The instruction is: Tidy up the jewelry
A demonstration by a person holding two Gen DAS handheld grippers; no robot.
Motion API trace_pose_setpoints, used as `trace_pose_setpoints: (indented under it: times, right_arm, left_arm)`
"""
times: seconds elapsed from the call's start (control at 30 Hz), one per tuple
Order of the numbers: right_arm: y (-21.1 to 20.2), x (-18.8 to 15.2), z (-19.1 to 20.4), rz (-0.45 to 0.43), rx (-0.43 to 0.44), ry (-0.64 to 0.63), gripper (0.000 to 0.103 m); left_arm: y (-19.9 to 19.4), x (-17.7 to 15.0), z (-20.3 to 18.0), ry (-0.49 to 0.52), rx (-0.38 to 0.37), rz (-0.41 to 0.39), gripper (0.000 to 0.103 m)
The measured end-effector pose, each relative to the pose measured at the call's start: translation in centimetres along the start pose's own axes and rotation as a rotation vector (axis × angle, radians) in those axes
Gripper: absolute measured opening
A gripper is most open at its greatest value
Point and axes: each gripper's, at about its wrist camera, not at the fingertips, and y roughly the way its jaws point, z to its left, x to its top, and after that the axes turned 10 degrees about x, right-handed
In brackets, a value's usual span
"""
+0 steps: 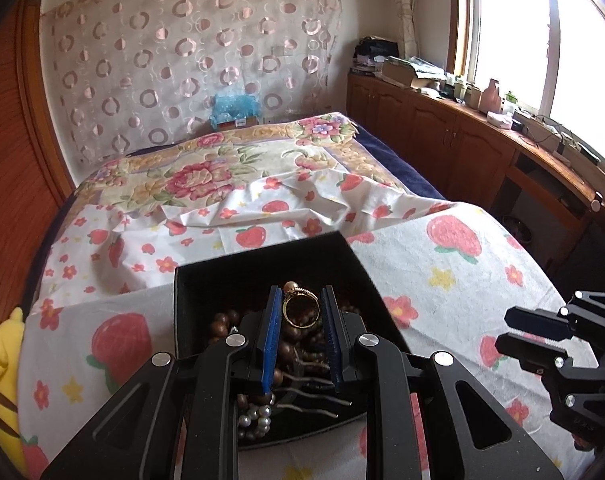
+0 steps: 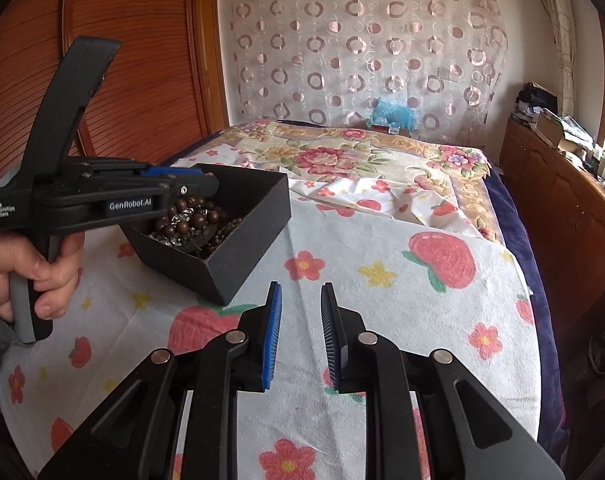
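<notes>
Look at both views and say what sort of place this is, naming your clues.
Most likely a home bedroom: a bed under fruit-print bedding, a patterned curtain behind it, and wooden cabinets below a cluttered window ledge.

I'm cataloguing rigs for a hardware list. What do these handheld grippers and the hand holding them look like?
Both grippers are matte black, with ribbed blue pads and silver pivot screws. The left gripper has a grey-edged pistol handle and white "GenRobot.AI" lettering; a bare hand with a grey cuff.

Daylight enters from window (image 1: 542,40) at right, blown out white. Room evenly lit, shadows soft. Strong fisheye curvature; dark vignette at corners. Focus sharp, slight softness at edges.
</notes>
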Motion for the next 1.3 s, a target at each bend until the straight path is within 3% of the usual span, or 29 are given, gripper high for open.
trace_pose_setpoints:
  times: [0.07,0.2,0.4,0.67,1.0,1.1,1.3]
  right_arm:
    - [0.0,-0.1,-0.1,-0.002,0.0,0.003,0.022]
    - [-0.2,-0.1,-0.1,-0.006,0.0,0.001,0.022]
    - [-0.3,0.1,0.9,-0.018,-0.005,0.003,0.023]
    - [0.1,0.6,2.2,-0.04,-0.034,0.027,0.046]
    - [-0.6,0.3,4.5,-0.086,-0.076,0.025,0.093]
    - [-1.2,0.1,5.2,-0.108,-0.082,0.028,0.1]
    - [-3.3,-0.1,6.7,-0.156,-0.116,0.054,0.1]
  left_arm:
    - [-0.3,0.4,-0.1,0.001,0.001,-0.014,0.019]
    - [-0.9,0.3,0.0,0.002,0.003,-0.026,0.042]
    - [-1.8,-1.0,1.2,-0.024,0.011,-0.015,0.056]
    - [-4.8,-3.4,3.0,-0.028,0.055,-0.053,0.09]
    - [-8.2,-7.9,5.3,-0.069,0.074,-0.048,0.095]
    - [-9.4,-8.6,5.7,-0.08,0.086,-0.061,0.095]
    - [-12.6,-9.3,6.0,-0.129,0.105,-0.104,0.095]
